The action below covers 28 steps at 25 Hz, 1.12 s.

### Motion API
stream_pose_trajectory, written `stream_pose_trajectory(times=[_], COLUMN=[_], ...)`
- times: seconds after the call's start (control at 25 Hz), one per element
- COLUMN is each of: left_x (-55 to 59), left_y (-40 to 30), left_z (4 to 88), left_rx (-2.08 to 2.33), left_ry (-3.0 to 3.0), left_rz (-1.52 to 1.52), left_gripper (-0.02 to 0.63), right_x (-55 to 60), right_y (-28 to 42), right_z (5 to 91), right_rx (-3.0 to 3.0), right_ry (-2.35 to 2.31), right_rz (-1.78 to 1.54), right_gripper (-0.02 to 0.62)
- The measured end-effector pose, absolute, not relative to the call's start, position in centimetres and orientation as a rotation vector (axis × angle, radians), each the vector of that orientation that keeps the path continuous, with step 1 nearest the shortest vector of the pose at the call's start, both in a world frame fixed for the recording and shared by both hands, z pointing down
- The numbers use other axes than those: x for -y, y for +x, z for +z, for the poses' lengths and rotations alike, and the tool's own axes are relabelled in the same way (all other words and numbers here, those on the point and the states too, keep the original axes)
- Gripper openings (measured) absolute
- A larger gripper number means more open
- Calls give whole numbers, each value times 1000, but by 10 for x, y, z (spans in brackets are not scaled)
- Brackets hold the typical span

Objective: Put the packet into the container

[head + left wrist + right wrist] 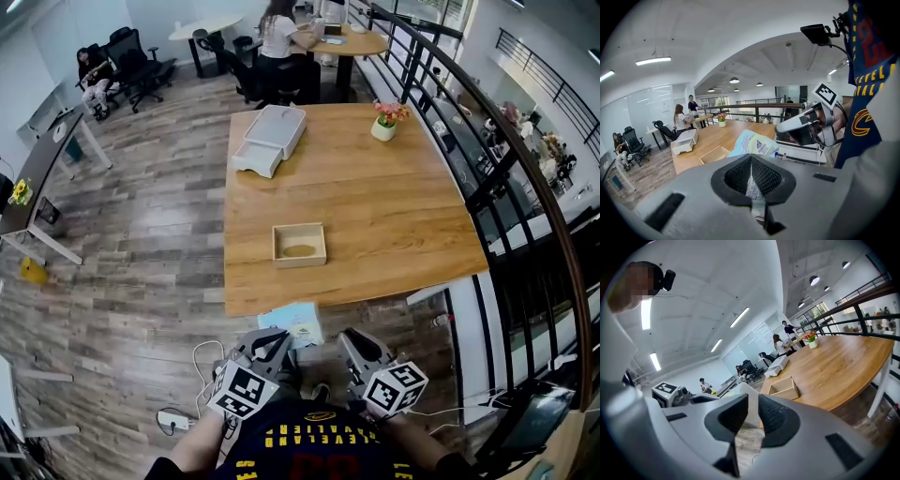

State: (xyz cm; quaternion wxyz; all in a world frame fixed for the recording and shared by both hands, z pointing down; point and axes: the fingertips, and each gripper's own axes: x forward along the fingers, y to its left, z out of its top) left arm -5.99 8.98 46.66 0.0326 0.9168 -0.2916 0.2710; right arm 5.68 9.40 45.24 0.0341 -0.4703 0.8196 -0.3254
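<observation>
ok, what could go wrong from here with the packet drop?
1. The left hand-held gripper pinches the packet by one edge only; most of it sticks out free and could slip or flop.
2. The wooden container is small; the packet looks about as wide, so it may catch on the rim.

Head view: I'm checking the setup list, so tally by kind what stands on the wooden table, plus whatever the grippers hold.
Wooden container: 1
White drawer unit: 1
Flower pot: 1
Packet, pinched in the left gripper: 1
Total: 4
</observation>
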Motion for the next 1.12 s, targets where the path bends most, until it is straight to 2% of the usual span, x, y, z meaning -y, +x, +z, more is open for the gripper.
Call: stream_pose_trajectory(times=[0.44,1.12], left_x=[-2,35], left_y=[-75,-80], left_z=[448,457], left_rx=[834,731], left_ry=[2907,2933], left_rz=[823,773], left_gripper=[6,6], right_x=[-14,17], right_y=[39,35], right_z=[439,443], right_rx=[-2502,-2443], right_ry=[-1533,-1674], right_rz=[-984,-956], right_gripper=[74,72])
